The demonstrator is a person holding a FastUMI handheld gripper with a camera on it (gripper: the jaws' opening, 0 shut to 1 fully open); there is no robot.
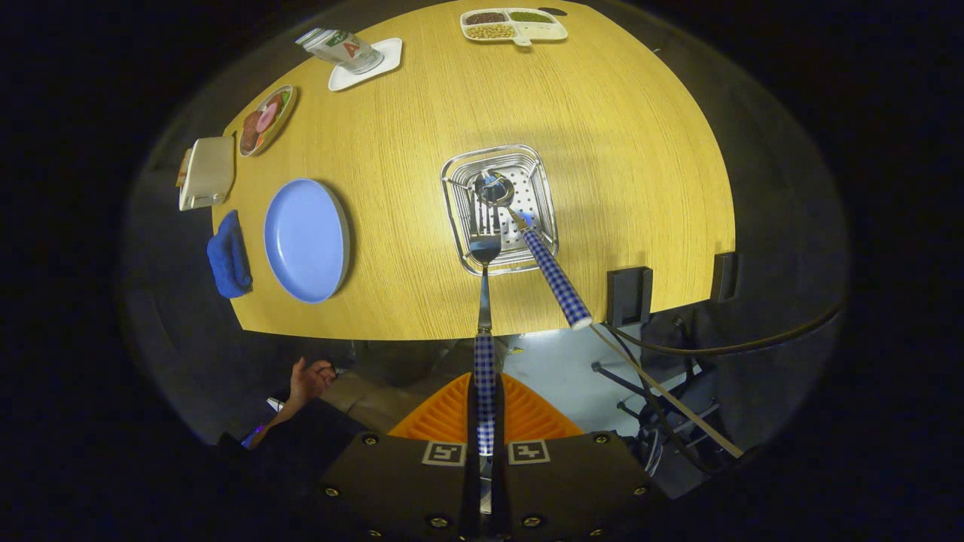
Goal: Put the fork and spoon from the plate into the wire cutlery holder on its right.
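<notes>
Gripper (485,444) closed on fork (484,301), both fingers pressed against its blue-and-white checked handle; bare metal shank and tines extended beyond fingers, tines over near rim of wire cutlery holder (499,208). Holder: square, shiny metal basket with rounded corners and perforated floor, seen from above, near front edge of table (617,135). Spoon (527,241) already inside holder, bowl down near far side, matching checked handle slanted out over near-right corner past front edge of table. Table: pale wood-grain top with curved outline. Plate (306,239): round, smooth, light blue, bare, near front-left corner, well apart from holder. Folded blue cloth (228,255) just beside plate at left edge. Boxy cream-coloured object (205,172) farther along left edge, kind unclear. Small oval dish (265,120) with pink and brown contents beyond it. Can (340,49) lying tilted on white square coaster (367,65) at far-left edge. White divided tray (514,25) at far edge, compartments filled with brown, green and yellow grains or beans. Person's hand (310,380) below front edge.
</notes>
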